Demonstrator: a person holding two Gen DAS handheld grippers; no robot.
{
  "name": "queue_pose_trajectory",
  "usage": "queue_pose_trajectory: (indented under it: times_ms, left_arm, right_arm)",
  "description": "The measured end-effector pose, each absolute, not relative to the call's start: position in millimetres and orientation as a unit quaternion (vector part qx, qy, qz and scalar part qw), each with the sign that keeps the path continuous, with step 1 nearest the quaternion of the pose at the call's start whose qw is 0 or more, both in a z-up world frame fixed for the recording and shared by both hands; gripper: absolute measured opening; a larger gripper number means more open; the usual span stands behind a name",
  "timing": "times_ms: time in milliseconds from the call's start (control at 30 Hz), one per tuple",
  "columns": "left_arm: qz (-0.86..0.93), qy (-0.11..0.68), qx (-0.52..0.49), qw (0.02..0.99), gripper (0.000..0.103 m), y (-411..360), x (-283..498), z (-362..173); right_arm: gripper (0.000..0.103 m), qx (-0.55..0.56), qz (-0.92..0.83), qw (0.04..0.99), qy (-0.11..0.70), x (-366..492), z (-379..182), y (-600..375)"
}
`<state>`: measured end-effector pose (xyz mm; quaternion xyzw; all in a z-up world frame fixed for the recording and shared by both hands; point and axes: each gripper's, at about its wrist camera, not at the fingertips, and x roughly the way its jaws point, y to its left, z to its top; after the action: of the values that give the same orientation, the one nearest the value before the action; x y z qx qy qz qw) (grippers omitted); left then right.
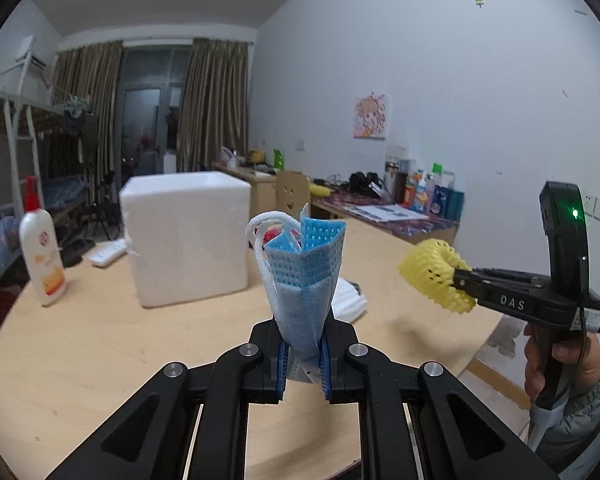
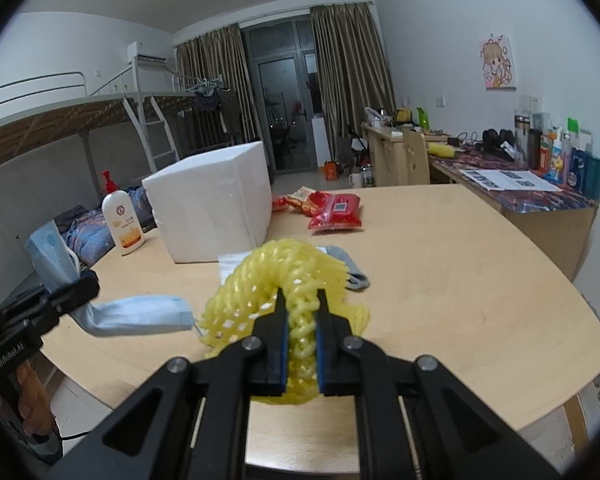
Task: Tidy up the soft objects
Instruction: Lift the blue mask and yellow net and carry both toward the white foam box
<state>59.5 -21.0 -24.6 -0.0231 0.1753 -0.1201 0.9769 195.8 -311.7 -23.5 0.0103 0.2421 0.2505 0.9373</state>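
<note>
Now: left gripper (image 1: 303, 354) jaws clamped on one blue mask (image 1: 304, 280); right gripper (image 2: 302, 344) on one yellow foam net (image 2: 276, 280).

Face mask (image 1: 302, 280): pale blue, pleated, with white ear loops; bunched and folded, pinched at its lower end between the left gripper's (image 1: 303, 354) blue pads, standing upright above the table (image 1: 100, 340). From the right wrist view a loose length of it (image 2: 140, 314) trails sideways.

Foam net (image 2: 284, 292): yellow mesh sleeve, curled into an arch, clamped by the right gripper (image 2: 302, 320) above the table.

Grey cloth (image 2: 350, 266): lies flat on the table, just beyond the foam net.

Red snack packets (image 2: 332, 210): lie on the table, farther off.
</note>
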Motion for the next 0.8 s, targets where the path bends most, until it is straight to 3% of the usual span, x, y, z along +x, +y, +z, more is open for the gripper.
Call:
queue_pose_trajectory:
  times_ms: [800]
  left_arm:
    - [-0.062, 0.142, -0.017, 0.988, 0.013, -15.4, 28.6, 3.3]
  right_arm:
    - [0.013, 0.011, 0.277, 0.939, 0.203, 172.1, -7.0, -306.8]
